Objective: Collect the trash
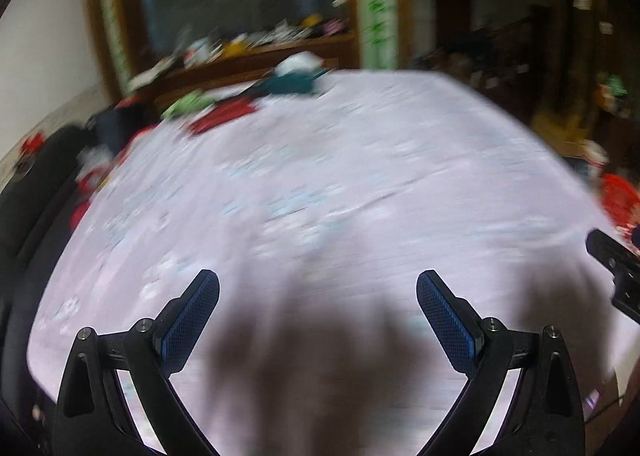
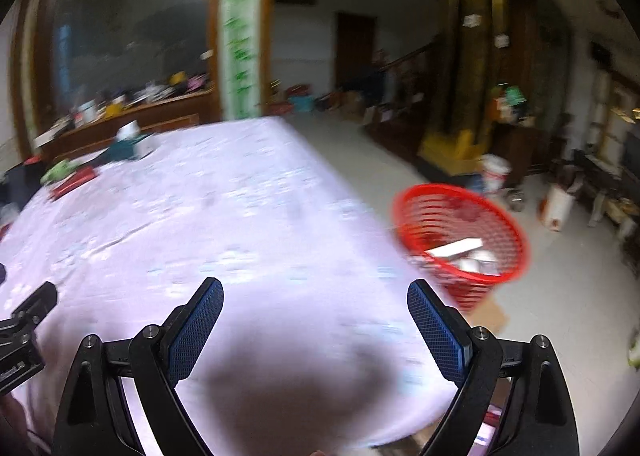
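Both grippers hang over the pale tablecloth, left gripper and right gripper each spread wide with nothing between the blue pads. Everything's pretty blurry. Red basket sits on the floor just off the table's right edge, white scraps inside; red and green bits lie at the far left corner.

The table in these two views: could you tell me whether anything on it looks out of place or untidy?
Yes. A loose jumble of items, red, green and teal, sits at the far left corner of the cloth-covered table, while the red basket on the floor already holds scraps. Blur hides what they are. Both tools are open and empty.
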